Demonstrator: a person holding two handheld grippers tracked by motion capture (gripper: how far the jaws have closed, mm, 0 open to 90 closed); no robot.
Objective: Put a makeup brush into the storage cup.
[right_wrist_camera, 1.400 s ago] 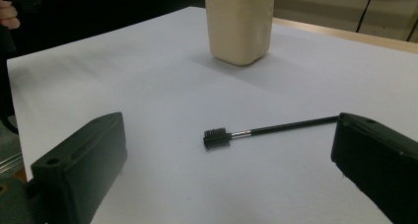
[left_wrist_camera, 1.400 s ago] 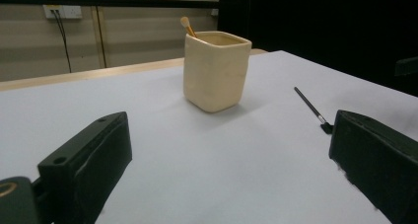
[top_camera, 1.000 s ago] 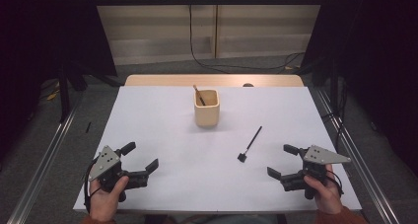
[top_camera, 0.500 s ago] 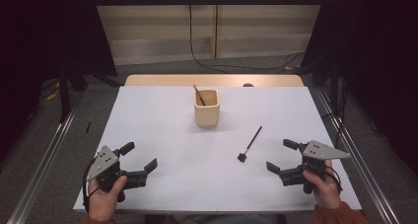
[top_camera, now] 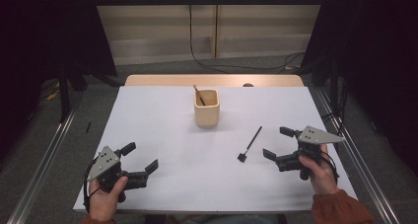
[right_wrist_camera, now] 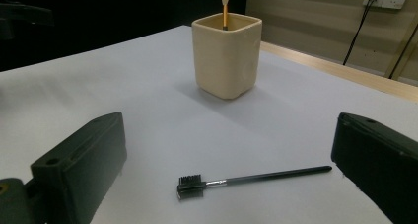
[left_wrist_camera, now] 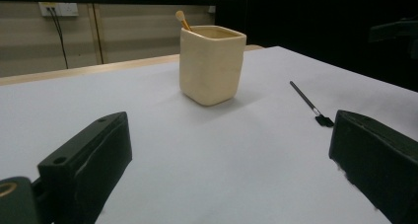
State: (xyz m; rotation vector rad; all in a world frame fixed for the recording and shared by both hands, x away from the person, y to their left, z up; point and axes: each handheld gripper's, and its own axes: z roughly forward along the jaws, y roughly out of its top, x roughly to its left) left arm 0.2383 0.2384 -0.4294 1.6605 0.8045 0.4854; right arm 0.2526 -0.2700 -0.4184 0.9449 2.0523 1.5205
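Both grippers stand with jaws spread wide and empty. The right gripper has crept forward and inward over the last second, so the brush now lies flat on the table just ahead of its jaws, bristle head nearest, handle running toward the cup. That approach suggests a pick-up of the brush is starting, probably to stand it in the cup, where a wooden stick already leans. The left gripper has hardly moved; it waits at the near left, well apart from the cup and brush.
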